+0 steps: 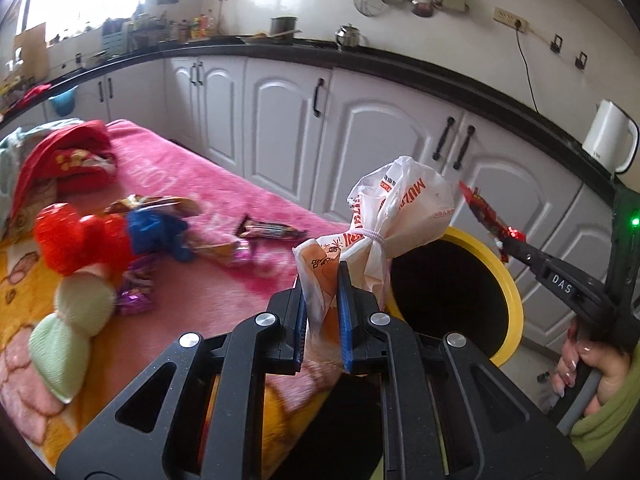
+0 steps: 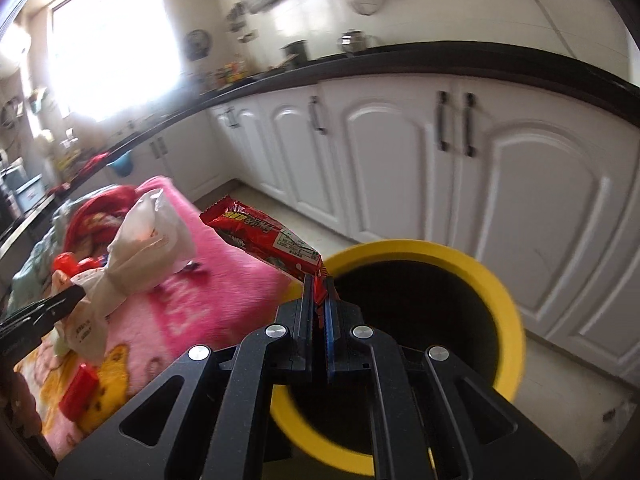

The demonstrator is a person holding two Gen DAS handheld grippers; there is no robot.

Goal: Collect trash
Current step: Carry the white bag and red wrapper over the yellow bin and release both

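Note:
My left gripper (image 1: 323, 280) is shut on a white plastic bag (image 1: 384, 216) with red print, tied in the middle, held up at the near rim of the yellow-rimmed bin (image 1: 514, 300). The bag also shows in the right wrist view (image 2: 136, 252). My right gripper (image 2: 319, 284) is shut on a red snack wrapper (image 2: 264, 240), held over the left rim of the bin (image 2: 508, 304). In the left wrist view the right gripper (image 1: 506, 250) holds the wrapper (image 1: 486, 216) above the bin's far side. Several wrappers (image 1: 264, 232) lie on the pink blanket (image 1: 192, 184).
A plush toy (image 1: 80, 272) and red cloth (image 1: 72, 160) lie on the blanket's left. White cabinets (image 1: 360, 128) under a black counter stand behind the bin. A white kettle (image 1: 610, 140) stands on the counter at right. A red packet (image 2: 78, 392) lies on the blanket.

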